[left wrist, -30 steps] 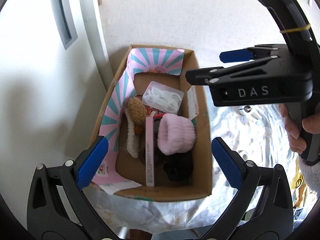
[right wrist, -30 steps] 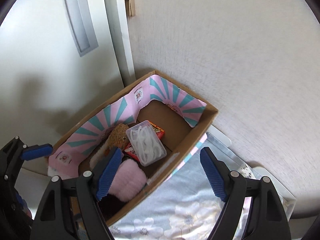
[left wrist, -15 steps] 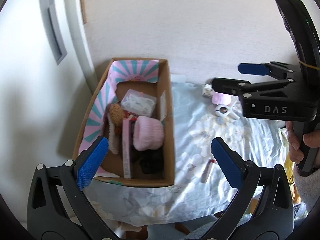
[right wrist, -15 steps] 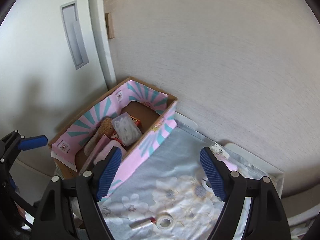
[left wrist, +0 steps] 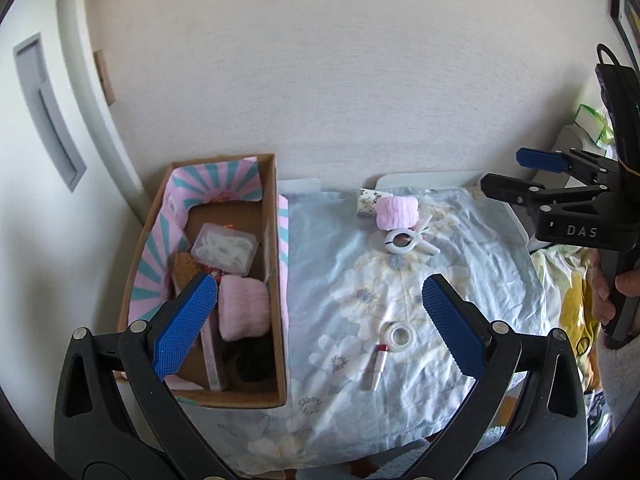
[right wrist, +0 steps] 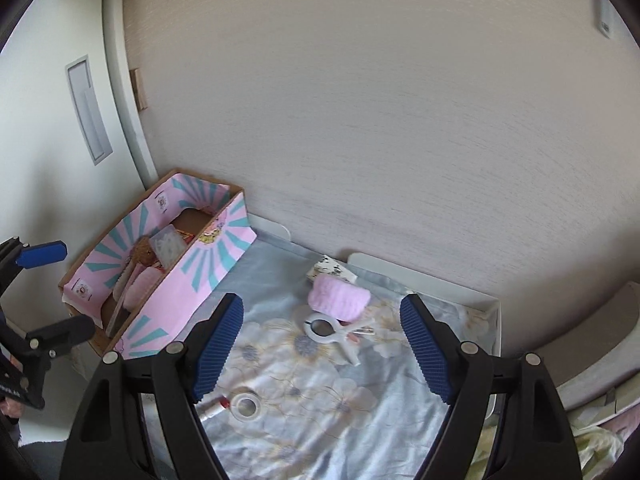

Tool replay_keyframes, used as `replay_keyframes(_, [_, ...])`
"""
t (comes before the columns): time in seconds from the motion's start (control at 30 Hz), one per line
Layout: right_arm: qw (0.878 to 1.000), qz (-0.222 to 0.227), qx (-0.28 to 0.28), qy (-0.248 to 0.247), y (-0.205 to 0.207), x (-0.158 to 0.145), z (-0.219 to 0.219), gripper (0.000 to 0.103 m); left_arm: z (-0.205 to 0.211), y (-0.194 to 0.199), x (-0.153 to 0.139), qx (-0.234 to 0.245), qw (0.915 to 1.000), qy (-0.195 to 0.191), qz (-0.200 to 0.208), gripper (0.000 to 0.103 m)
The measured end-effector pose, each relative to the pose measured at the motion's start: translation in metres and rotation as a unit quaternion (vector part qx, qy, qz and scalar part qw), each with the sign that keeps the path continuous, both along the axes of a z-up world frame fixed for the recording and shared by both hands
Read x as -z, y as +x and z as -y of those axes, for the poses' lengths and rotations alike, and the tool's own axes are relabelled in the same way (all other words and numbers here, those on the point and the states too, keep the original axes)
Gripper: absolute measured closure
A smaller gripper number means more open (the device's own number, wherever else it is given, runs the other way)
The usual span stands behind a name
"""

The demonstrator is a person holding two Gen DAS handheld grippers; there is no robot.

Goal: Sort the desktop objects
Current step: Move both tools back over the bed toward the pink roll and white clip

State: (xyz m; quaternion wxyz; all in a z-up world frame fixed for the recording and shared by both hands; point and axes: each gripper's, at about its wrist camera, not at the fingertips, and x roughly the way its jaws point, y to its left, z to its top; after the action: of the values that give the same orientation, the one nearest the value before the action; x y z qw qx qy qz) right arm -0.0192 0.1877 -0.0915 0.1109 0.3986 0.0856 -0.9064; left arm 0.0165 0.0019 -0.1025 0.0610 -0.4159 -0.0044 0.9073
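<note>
A cardboard box (left wrist: 276, 240) (right wrist: 188, 276) with pink and teal lining stands at the table's left and holds several items, among them a pink fluffy band (left wrist: 243, 306) and a clear plastic case (left wrist: 224, 252). On the floral cloth lie a second pink fluffy band (left wrist: 397, 212) (right wrist: 338, 298), a white clip (left wrist: 404, 240) (right wrist: 326, 330), a tape roll (left wrist: 398, 336) (right wrist: 247, 406), a lipstick (left wrist: 376, 364) (right wrist: 214, 407) and a small patterned packet (left wrist: 367, 202). My left gripper (left wrist: 320, 328) is open and empty, high above the box's right wall. My right gripper (right wrist: 320, 350) is open and empty, above the clip.
The floral cloth (left wrist: 400, 300) covers a white tray (right wrist: 440, 280) set against the beige wall. A white door frame (left wrist: 100, 120) stands left of the box. Yellow fabric (left wrist: 576, 312) lies off the table's right edge.
Both grippers have pulled back and up from over the box, so the whole table and its loose items now show. Both stay open and empty.
</note>
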Motion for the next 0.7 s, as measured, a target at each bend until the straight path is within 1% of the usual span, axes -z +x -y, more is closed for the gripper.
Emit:
replay_keyframes(0.13, [1.000,0.002,0.020,-0.006,0.002,0.004,-0.027,0.025,-0.013,-0.009,0.003,0.014,0.9999,-0.006,0.007,0.000])
replay_keyframes(0.2, [0.999,0.010,0.031,-0.007,0.003,0.010,-0.040,0.025,-0.019,-0.012,0.009,0.019,0.9996,-0.009,0.018,0.000])
replay_keyframes(0.33, [0.999,0.030,0.040,-0.011,0.008,0.027,-0.060,0.025,-0.031,-0.015,0.026,0.033,0.9985,-0.004,0.044,0.000])
replay_keyframes(0.43, [0.998,0.047,0.040,-0.011,0.011,0.043,-0.070,0.025,-0.043,-0.018,0.039,0.040,0.9970,-0.010,0.065,0.001])
replay_keyframes(0.53, [0.997,0.068,0.032,-0.018,0.008,0.059,-0.075,0.025,-0.053,-0.024,0.046,0.048,0.9961,-0.013,0.072,0.000])
replay_keyframes(0.63, [0.996,0.079,0.025,-0.018,0.004,0.075,-0.077,0.025,-0.062,-0.040,0.053,0.051,0.9955,-0.017,0.077,0.000])
replay_keyframes(0.7, [0.996,0.080,0.021,-0.023,0.001,0.084,-0.076,0.025,-0.068,-0.058,0.060,0.052,0.9950,-0.015,0.084,0.000])
